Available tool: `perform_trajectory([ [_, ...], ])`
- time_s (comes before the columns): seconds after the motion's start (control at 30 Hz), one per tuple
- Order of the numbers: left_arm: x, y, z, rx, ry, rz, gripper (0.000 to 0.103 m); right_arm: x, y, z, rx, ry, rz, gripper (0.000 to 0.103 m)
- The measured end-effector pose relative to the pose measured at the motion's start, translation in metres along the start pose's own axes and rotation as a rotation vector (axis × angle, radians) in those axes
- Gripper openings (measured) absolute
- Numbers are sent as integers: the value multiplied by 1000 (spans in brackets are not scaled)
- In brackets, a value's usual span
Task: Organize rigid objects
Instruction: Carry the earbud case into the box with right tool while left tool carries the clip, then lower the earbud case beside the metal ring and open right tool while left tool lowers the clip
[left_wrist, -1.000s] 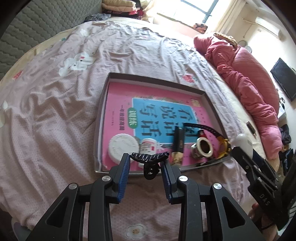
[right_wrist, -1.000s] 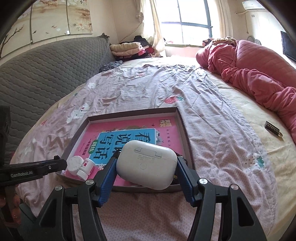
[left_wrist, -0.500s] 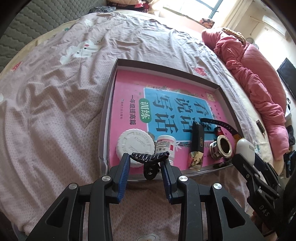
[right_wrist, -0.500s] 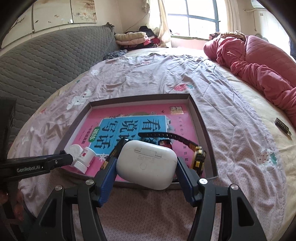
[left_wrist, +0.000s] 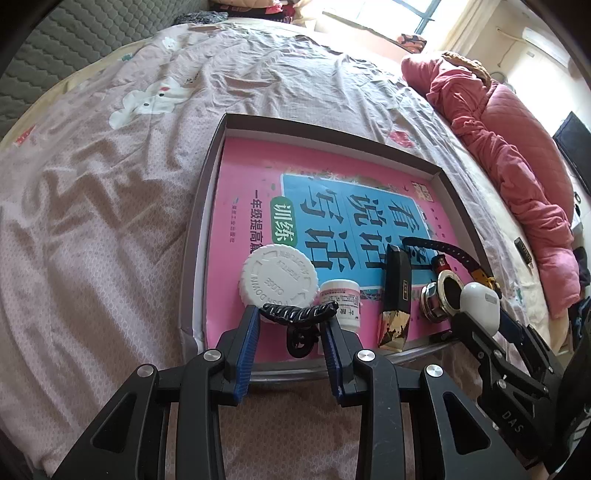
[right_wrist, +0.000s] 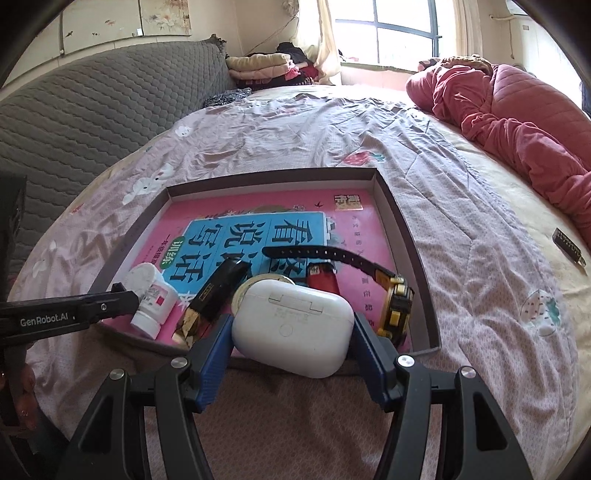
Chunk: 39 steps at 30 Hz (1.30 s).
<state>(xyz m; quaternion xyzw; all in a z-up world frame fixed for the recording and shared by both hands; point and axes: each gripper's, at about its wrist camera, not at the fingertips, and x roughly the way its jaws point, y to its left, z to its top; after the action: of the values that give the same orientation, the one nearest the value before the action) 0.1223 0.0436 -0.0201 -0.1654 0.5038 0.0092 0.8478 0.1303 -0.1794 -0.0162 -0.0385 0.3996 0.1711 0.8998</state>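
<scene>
The left gripper (left_wrist: 293, 326) is pinched on a black hair clip (left_wrist: 298, 314), held over the near edge of the shallow tray (left_wrist: 207, 206) on the bed (left_wrist: 92, 221). The right gripper (right_wrist: 291, 334) is clamped across a white earbud case (right_wrist: 291, 325), poised above the tray's near right corner.

Trouble is easily pictured here. The near strip of the tray is crowded: a white lid (left_wrist: 279, 275), a small white bottle (left_wrist: 341, 301), a black-and-gold bar (left_wrist: 396, 295), a metal ring (left_wrist: 441, 297), a red lighter (right_wrist: 324, 281) and a tape measure (right_wrist: 395, 310) are packed close together. If the clip is released where it hangs, it may well land on the lid or bottle and slide off. The smooth case could be dropped onto the ring or bar and roll, or the tray wall could be clipped and the tray shifted on the soft bedding. The two grippers are also close enough for a knock.

Compared with a second ago, both grippers are seen lower and nearer the tray, which fills more of each view; both grips are unchanged.
</scene>
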Motion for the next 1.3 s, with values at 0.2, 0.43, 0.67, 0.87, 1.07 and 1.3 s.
perform_trajectory([
  [0.2, 0, 1, 1, -5, 2, -3, 34, 1, -2, 0, -2, 2, 21, 63],
  [0.43, 4, 0, -3, -10, 16, -6, 34, 1, 0, -1, -16, 7, 30, 63],
  [0.67, 4, -2, -3, -10, 18, -7, 34, 5, 5, 2, -52, 12, 21, 63],
  [0.87, 3, -2, -3, -8, 17, -5, 34, 5, 6, 3, -54, 11, 16, 63],
  [1.07, 1, -2, -5, -8, 14, -2, 34, 4, 7, 2, -59, 8, 8, 63],
  [1.3, 0, -1, -4, -7, 14, -2, 34, 6, 9, -1, -70, 21, -8, 63],
])
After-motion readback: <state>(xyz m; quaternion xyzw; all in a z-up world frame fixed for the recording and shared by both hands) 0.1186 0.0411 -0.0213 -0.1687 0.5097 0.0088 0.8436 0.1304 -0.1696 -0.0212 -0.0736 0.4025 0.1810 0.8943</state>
